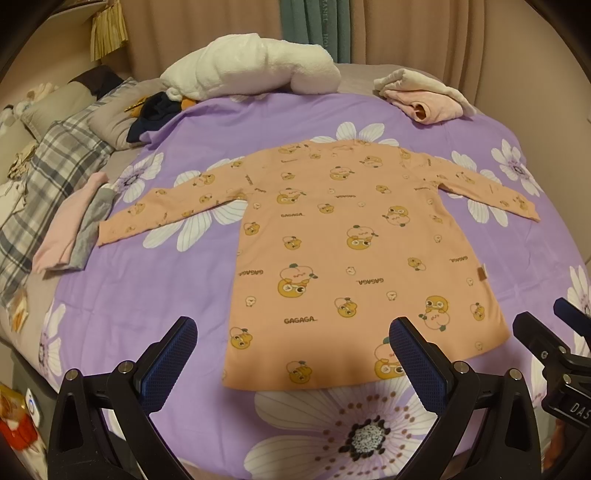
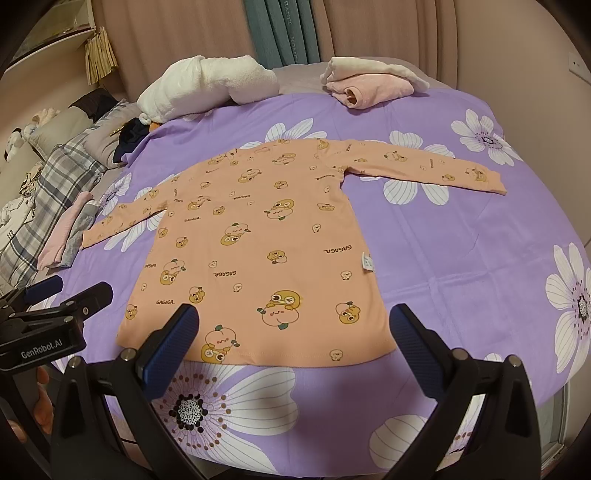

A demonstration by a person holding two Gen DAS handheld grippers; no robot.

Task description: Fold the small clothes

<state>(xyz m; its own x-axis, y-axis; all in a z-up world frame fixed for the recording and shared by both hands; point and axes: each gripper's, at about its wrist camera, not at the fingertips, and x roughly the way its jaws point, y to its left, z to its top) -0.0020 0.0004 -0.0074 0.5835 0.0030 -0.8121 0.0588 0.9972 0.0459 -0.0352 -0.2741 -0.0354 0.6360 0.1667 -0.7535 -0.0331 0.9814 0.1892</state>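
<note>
A small peach long-sleeved shirt [image 1: 343,251] with cartoon prints lies flat on the purple flowered bedspread [image 1: 166,288], both sleeves spread out sideways. In the right wrist view the same shirt [image 2: 258,251] has its hem nearest me. My left gripper [image 1: 293,350] hovers open over the hem, nothing between its fingers. My right gripper [image 2: 293,339] is also open above the hem, empty. Each gripper shows at the edge of the other's view: the right gripper [image 1: 554,332] at the right, the left gripper [image 2: 66,295] at the left.
A white fluffy blanket [image 1: 251,66] and a folded pink garment [image 1: 424,96] lie at the far side of the bed. Folded pink and grey clothes [image 1: 70,229] sit at the left, beside plaid bedding [image 1: 48,177]. Curtains [image 2: 280,29] hang behind.
</note>
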